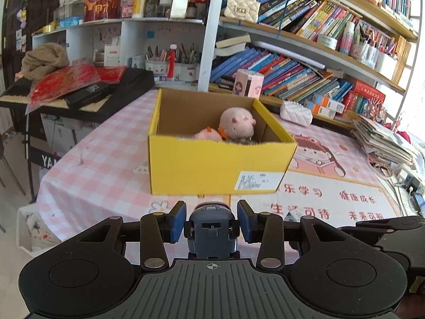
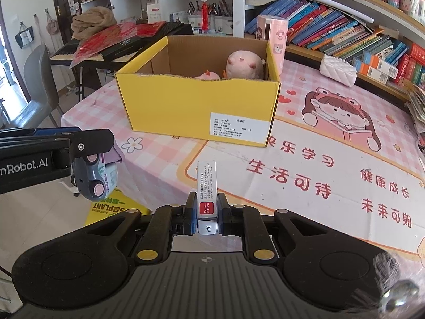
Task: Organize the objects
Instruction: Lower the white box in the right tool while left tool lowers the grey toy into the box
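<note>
Left gripper (image 1: 211, 222): clamped on a small grey plastic toy car (image 1: 211, 235), carried off the table's edge, presumably for boxing.
Yellow cardboard box (image 1: 212, 164): open-topped on the pink checked tablecloth (image 1: 101, 170), holding a pink plush toy (image 1: 237, 122); its other contents sit hidden behind the near wall.
Right gripper (image 2: 207, 210): pinching a slim silver-and-red packet (image 2: 206, 186); its print is too small to read.

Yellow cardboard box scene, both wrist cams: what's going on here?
A person holds a gripper in each hand, tidying things into the open yellow cardboard box. The left gripper clamps a grey toy car; the right gripper clamps a small white stapler-like box. Pink plush toys lie in the box already.
</note>
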Tool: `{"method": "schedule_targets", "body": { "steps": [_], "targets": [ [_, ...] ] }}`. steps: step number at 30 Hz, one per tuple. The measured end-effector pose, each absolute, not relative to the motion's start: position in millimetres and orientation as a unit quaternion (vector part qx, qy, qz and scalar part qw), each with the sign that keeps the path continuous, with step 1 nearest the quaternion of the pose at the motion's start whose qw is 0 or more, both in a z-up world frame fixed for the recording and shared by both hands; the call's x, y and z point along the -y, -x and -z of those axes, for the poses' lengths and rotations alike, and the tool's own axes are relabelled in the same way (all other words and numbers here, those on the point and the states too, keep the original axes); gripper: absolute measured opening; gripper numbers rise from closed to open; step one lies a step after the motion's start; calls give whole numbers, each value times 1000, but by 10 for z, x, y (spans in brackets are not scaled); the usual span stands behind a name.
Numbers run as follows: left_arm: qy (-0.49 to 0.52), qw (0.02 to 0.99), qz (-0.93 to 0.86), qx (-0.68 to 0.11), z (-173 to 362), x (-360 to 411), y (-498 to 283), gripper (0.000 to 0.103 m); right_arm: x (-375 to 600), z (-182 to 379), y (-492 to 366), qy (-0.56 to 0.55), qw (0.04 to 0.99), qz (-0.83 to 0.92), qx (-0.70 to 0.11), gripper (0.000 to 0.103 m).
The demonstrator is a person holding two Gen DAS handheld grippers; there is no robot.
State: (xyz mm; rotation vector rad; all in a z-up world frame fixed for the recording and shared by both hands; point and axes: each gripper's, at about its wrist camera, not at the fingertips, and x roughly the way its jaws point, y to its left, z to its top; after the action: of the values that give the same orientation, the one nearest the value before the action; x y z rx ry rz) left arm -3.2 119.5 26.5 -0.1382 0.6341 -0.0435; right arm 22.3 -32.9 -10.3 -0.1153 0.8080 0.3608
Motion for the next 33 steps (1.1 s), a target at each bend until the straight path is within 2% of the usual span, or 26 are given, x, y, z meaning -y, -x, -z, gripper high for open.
{"method": "schedule_targets", "body": {
  "steps": [11, 20, 33],
  "targets": [
    [65, 960, 26, -273, -561, -1242, -307, 40, 331, -138, -465, 50, 912, -172, -368, 14],
    [63, 967, 6, -247, -717, -1276, -852, 40, 366, -423, -987, 32, 929, -173, -326, 14],
    [52, 953, -43, -295, -368, -1266, -1719, 40, 289, -479, -1884, 67, 927, -208, -303, 14]
  ]
}}
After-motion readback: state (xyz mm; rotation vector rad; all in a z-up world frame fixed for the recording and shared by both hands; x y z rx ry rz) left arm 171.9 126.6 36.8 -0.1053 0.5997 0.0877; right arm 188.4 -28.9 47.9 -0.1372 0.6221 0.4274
